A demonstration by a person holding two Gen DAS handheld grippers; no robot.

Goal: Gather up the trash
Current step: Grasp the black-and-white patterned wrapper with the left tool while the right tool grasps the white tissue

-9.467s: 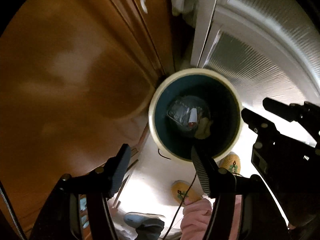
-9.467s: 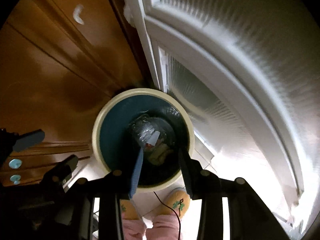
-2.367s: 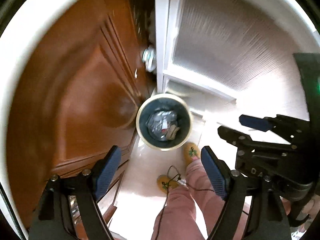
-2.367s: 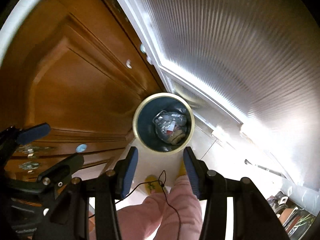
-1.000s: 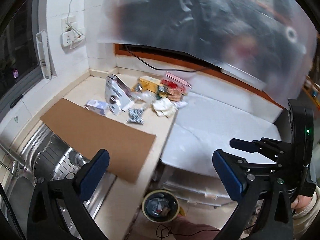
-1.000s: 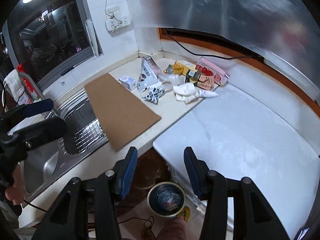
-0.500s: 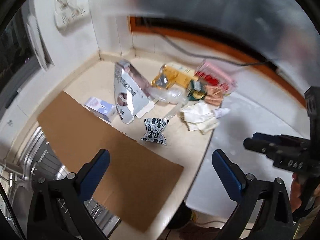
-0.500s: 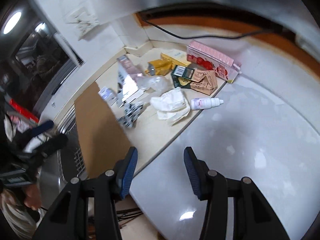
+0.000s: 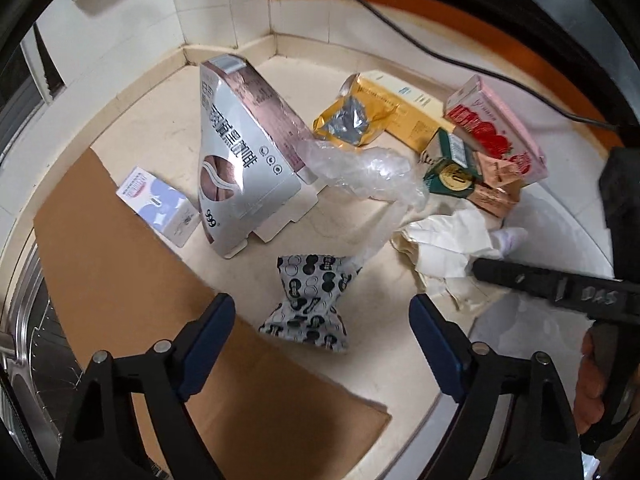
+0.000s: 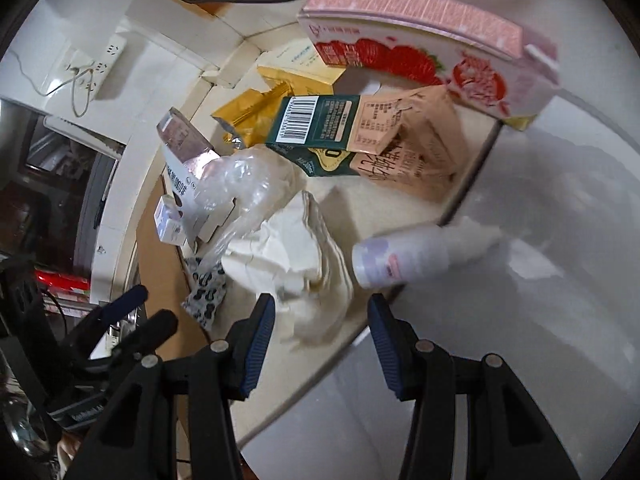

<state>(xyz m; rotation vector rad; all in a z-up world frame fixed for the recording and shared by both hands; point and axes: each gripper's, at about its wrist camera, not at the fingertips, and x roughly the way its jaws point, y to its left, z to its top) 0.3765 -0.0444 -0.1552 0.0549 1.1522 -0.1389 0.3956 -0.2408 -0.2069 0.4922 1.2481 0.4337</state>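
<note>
Only the right wrist view shows the white bottle (image 10: 416, 258) clearly

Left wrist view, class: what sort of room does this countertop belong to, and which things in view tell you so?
Most likely a home kitchen: a metal sink is set into the counter, the walls are tiled, and food packaging such as a strawberry carton lies scattered.

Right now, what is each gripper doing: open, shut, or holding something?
Left gripper: open, jaws just been closing, holding nothing, above the patterned wrapper.
Right gripper: open, empty, over the tissue.
</note>
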